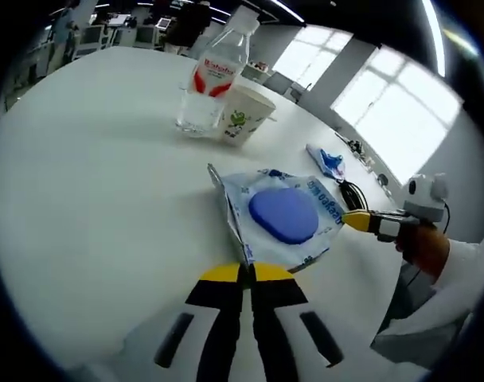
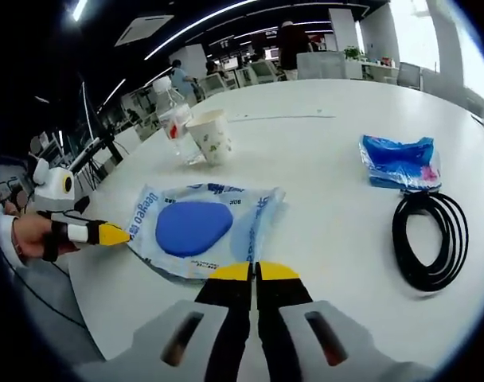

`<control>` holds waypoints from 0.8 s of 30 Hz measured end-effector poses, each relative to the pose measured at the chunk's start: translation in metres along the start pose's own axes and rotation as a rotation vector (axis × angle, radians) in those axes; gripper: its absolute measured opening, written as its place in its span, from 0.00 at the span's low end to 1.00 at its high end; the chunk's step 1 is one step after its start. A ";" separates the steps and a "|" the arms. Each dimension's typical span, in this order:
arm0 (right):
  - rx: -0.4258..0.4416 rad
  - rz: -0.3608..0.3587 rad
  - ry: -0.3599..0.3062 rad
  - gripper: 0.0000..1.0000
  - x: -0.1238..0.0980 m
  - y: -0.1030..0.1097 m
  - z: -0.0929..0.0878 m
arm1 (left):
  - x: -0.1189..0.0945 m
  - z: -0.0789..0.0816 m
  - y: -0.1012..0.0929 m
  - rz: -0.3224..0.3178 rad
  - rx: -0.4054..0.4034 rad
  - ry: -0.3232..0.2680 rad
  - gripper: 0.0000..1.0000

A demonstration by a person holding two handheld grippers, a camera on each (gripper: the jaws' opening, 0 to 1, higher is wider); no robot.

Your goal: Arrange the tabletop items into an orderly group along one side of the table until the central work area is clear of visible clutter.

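White table [image 2: 329, 143] under me. On it: pouch [image 2: 198, 227] w/ blue pad, centre. Cup [image 2: 211, 137] & bottle [image 2: 172, 119] beyond pouch, touching. Blue packet [image 2: 400, 163] & black cable [image 2: 430, 237] well right of pouch.

The left gripper view looks low along its own jaws, very near the clear packet [image 1: 283, 216], toward the bottle [image 1: 214, 73] and paper cup [image 1: 243, 114] further away. The right gripper view faces the same packet [image 2: 198, 229] from the opposite edge. Both views share the packet, bottle [image 2: 173, 119], cup [image 2: 211, 135] and white table [image 1: 91, 175].
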State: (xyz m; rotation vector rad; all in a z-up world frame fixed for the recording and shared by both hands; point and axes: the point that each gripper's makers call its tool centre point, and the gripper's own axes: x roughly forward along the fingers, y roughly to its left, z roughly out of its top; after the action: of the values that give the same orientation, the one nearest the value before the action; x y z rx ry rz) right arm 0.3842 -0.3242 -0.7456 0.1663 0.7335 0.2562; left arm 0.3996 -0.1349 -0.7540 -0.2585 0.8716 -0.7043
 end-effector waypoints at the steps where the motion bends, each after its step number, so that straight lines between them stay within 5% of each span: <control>1: -0.002 -0.001 -0.006 0.00 -0.001 -0.001 0.001 | 0.000 0.000 -0.001 0.001 -0.001 -0.001 0.00; 24: -0.008 -0.094 -0.118 0.00 -0.034 -0.035 0.043 | 0.031 0.045 -0.042 -0.066 0.088 -0.041 0.00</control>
State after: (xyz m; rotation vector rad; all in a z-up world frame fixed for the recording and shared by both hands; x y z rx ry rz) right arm 0.3949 -0.3696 -0.7006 0.1379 0.6211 0.1581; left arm 0.4291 -0.1895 -0.7243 -0.2232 0.7938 -0.7939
